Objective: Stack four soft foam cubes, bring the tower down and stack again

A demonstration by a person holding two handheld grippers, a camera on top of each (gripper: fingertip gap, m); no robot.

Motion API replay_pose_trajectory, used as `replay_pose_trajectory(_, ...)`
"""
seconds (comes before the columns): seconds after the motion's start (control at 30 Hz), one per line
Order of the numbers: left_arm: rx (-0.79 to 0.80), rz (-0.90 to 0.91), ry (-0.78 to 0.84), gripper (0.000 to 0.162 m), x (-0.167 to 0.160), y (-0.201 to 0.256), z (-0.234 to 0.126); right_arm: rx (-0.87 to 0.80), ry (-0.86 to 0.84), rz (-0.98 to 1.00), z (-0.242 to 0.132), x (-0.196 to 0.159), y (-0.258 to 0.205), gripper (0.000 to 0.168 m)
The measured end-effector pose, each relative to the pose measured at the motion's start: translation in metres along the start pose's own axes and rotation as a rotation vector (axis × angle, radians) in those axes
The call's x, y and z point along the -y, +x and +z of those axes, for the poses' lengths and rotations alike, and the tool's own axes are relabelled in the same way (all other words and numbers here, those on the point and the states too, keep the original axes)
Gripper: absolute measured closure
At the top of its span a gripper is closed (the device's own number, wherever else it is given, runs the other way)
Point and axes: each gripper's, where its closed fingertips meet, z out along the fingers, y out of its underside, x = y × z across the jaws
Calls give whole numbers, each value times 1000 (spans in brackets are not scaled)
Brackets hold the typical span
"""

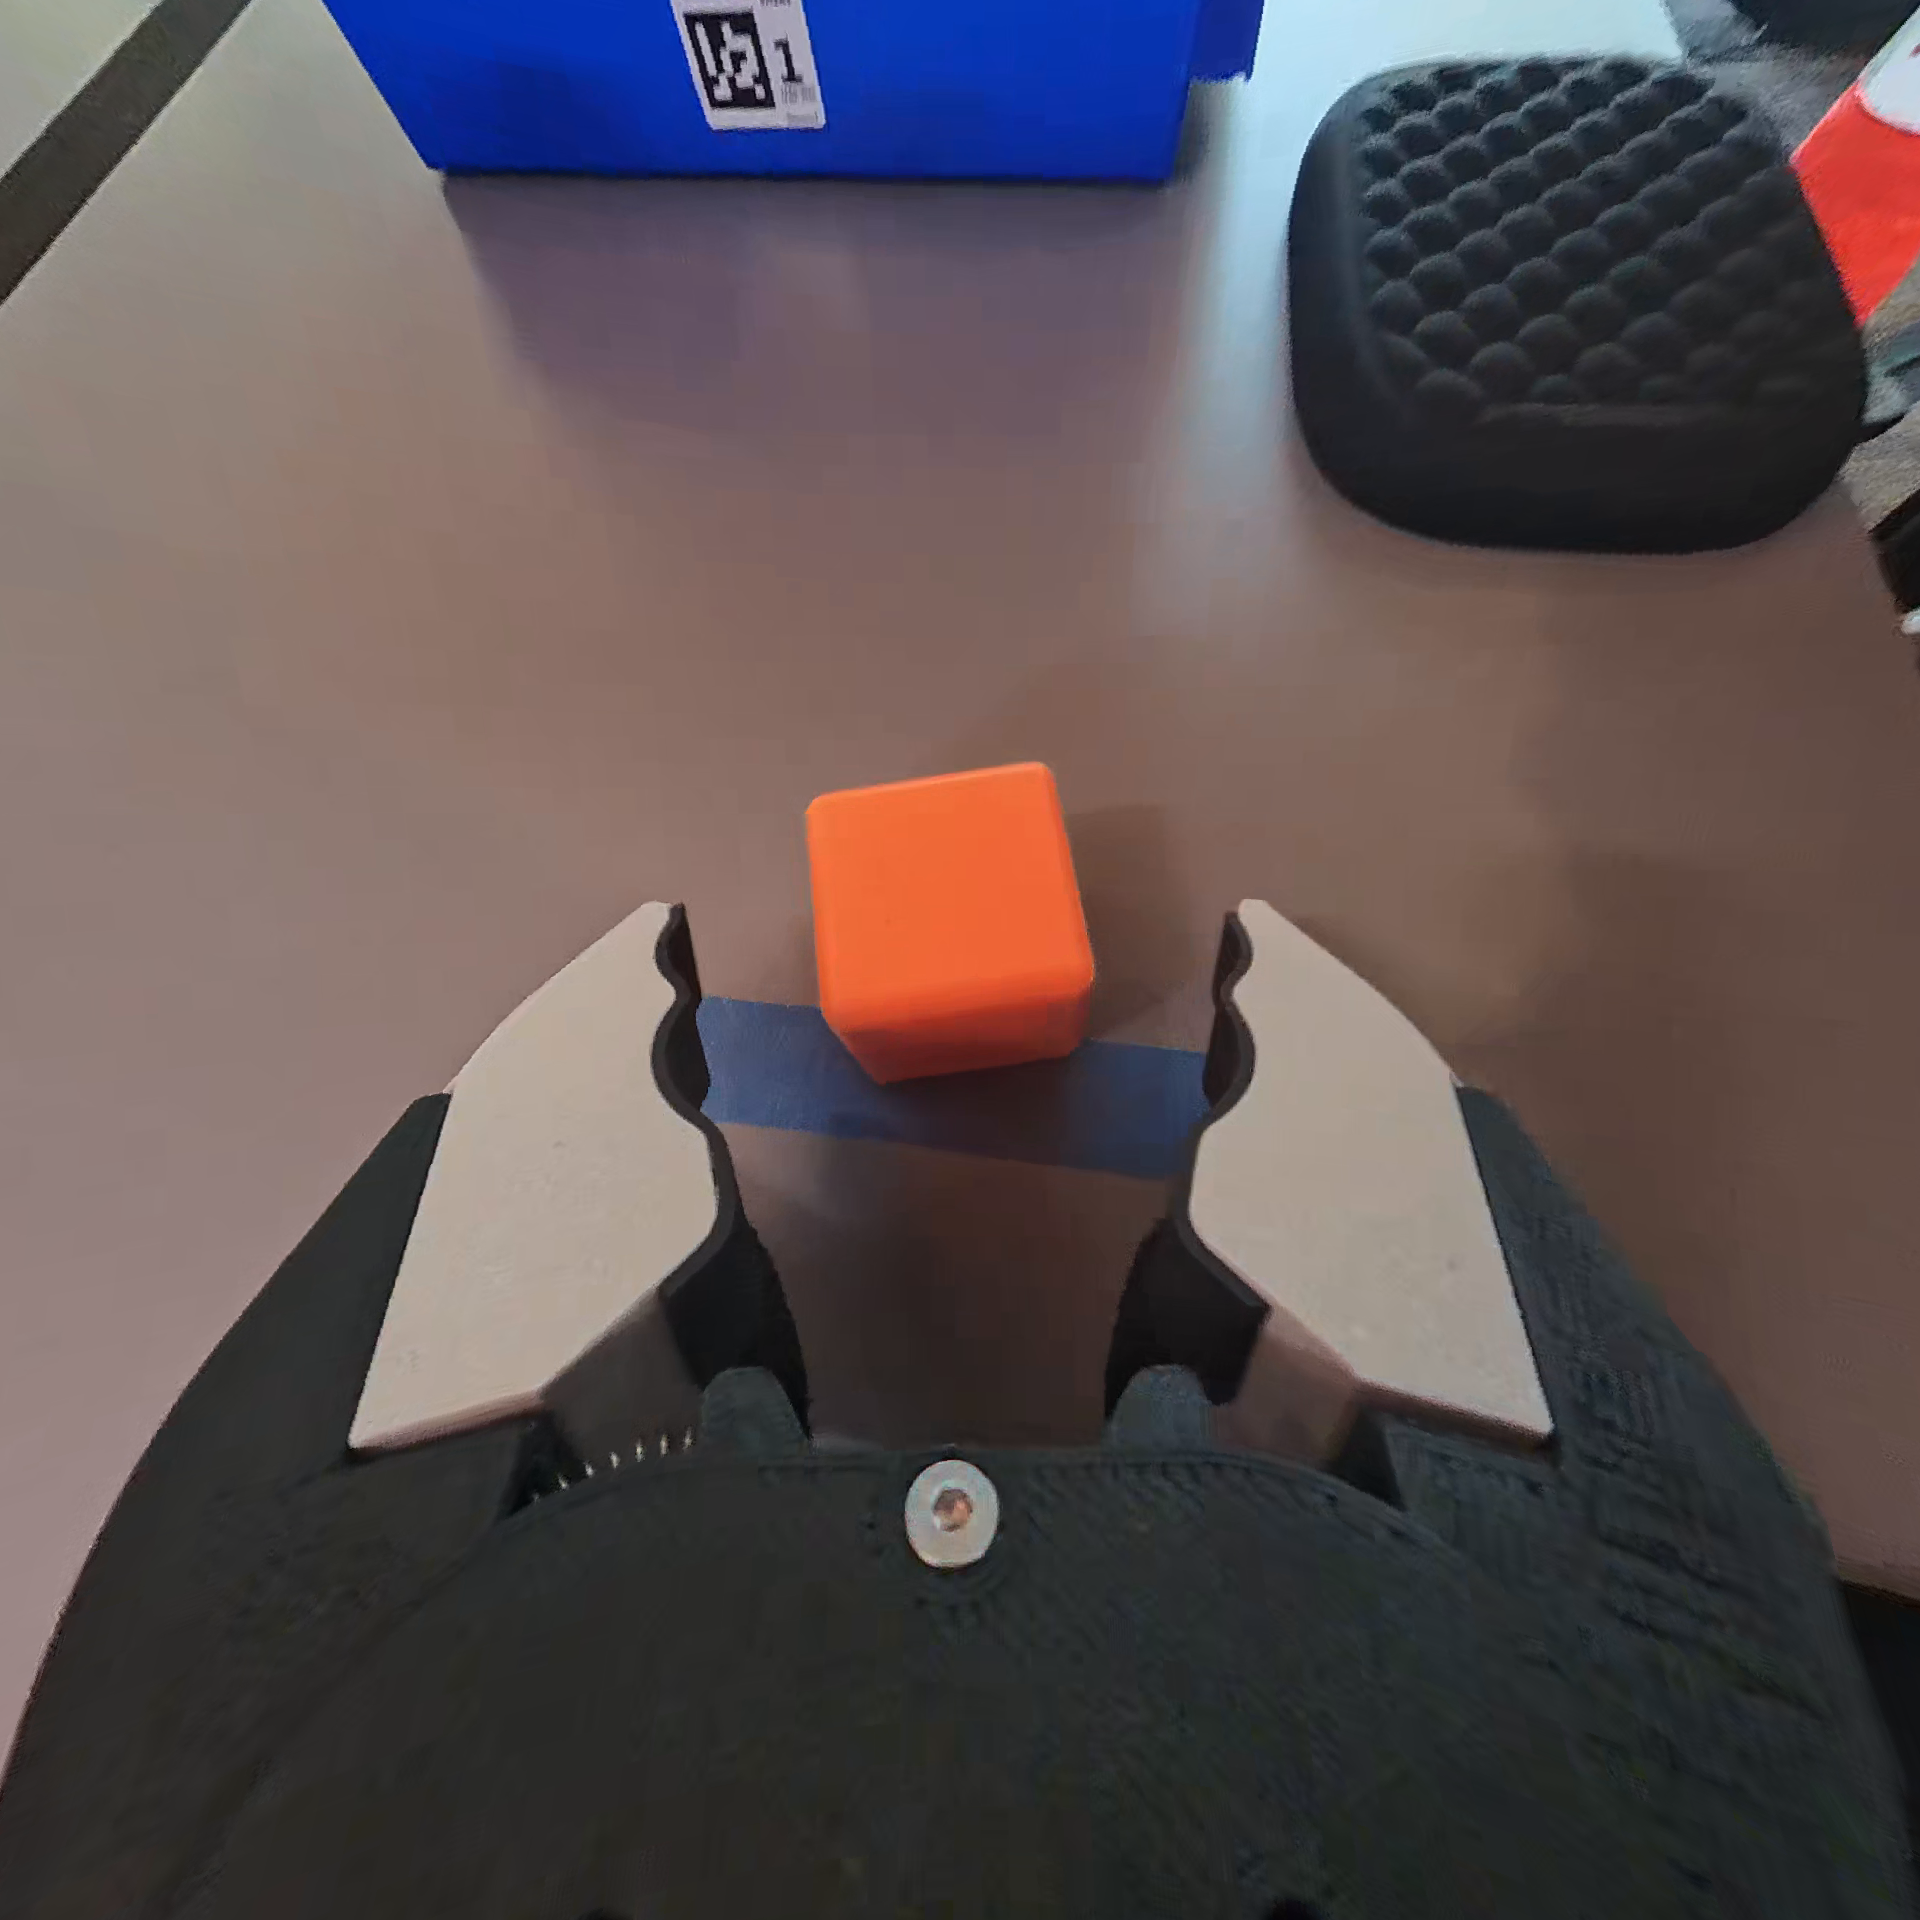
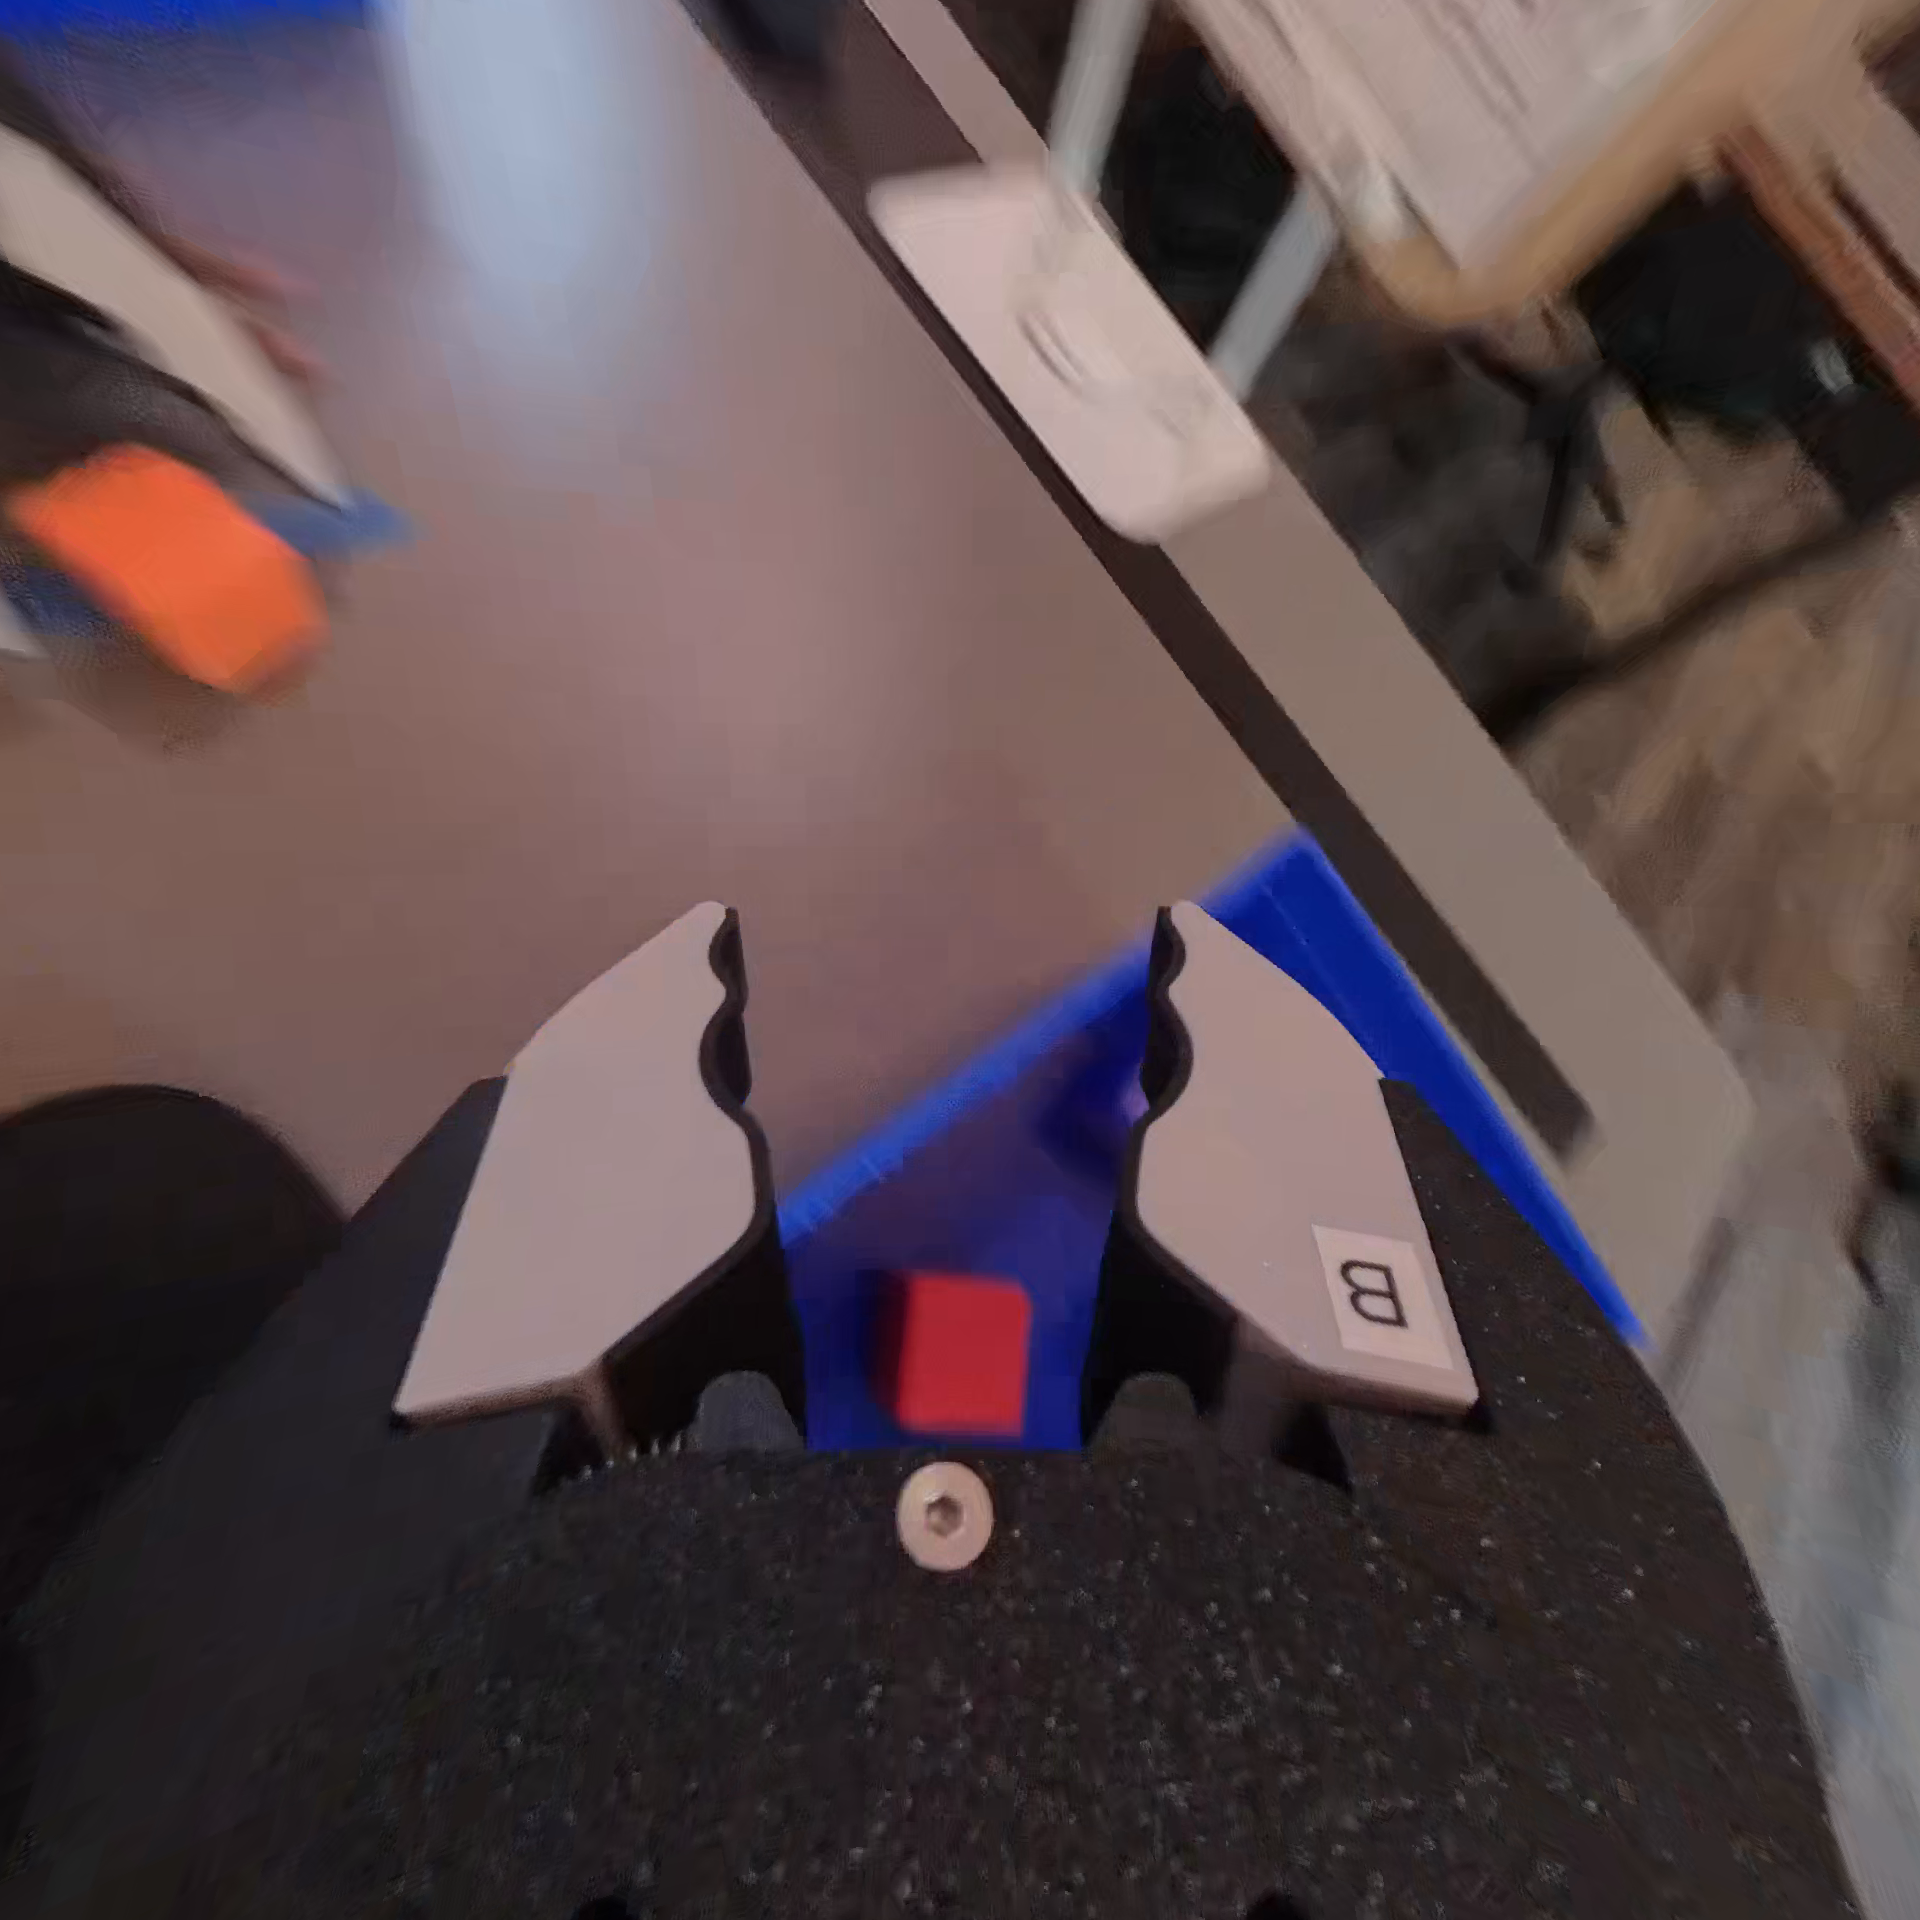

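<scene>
Brown tabletop [image 1: 416, 623] fills our left wrist view, with a blue bin [image 1: 810, 94] at the far edge and a black dimpled pad [image 1: 1558, 312] to the right. Our left gripper [image 1: 956, 997] is spread wide and holds nothing; the orange cube [image 1: 945, 914] sits just ahead between the fingertips, on a strip of blue tape [image 1: 1091, 1112].

From our right wrist view, blurred, our right gripper [image 2: 945, 997] hangs open and empty over another blue bin [image 2: 935, 1195], where a red cube [image 2: 961, 1351] lies.

We judge the stack barely begun: orange is the base. Next we lower, centre and close gently on red, as foam squashes.
</scene>
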Motion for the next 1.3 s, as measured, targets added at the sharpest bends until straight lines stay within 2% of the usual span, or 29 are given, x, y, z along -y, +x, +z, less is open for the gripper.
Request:
replay_pose_trajectory(0.1,-27,-33,36,54,5,1,-8,294,59,-180,28,48,-84,91)
replay_pose_trajectory(0.2,-19,-54,64,39,7,-4,-16,518,-32,-330,71,52,-153,90)
replay_pose_trajectory(0.27,-4,-62,71,36,7,-8,-19,623,-126,-393,100,43,-183,93)
replay_pose_trajectory(0.43,15,-61,72,34,6,-12,-23,690,-299,-501,153,22,-209,97)
replay_pose_trajectory(0.53,22,-57,77,34,7,-14,-24,725,-323,-527,164,20,-218,100)
replay_pose_trajectory(0.63,32,-55,72,34,7,-15,-25,714,-337,-556,170,17,-218,119)
replay_pose_trajectory(0.7,41,-56,74,34,7,-17,-25,701,-328,-553,169,17,-216,120)
replay_pose_trajectory(0.9,55,-53,75,34,7,-19,-24,610,-245,-473,134,30,-188,120)
replay_pose_trajectory(1.07,69,-33,63,35,8,-19,-22,344,-195,-321,60,40,-107,120)
replay_pose_trajectory(1.17,87,-25,65,35,10,-21,-23,99,-234,-174,7,15,-43,120)
replay_pose_trajectory(1.3,135,-10,69,38,17,-26,-29,-177,-368,107,-50,-62,17,120)
